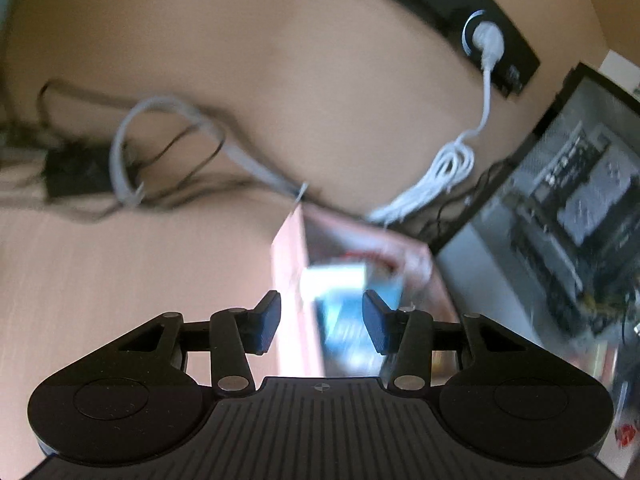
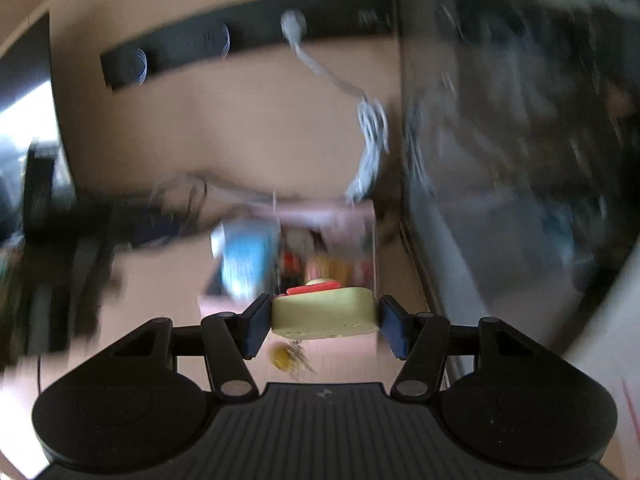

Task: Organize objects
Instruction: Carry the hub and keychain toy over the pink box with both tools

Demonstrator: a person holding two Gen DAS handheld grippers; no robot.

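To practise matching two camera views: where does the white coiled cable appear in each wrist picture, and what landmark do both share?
Left wrist view: white coiled cable right of centre, hanging from the black socket strip.
Right wrist view: cable upper middle-right, below the strip.
Shared landmark: the pink box.

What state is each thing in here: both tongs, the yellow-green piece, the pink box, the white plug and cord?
Left tongs: open, nothing between them.
Right tongs: shut on the yellow-green piece.
Yellow-green piece: gripped, lifted off the desk.
Pink box: open-topped, items inside.
White plug: plugged into the black strip.
White cord: bundled, hanging.
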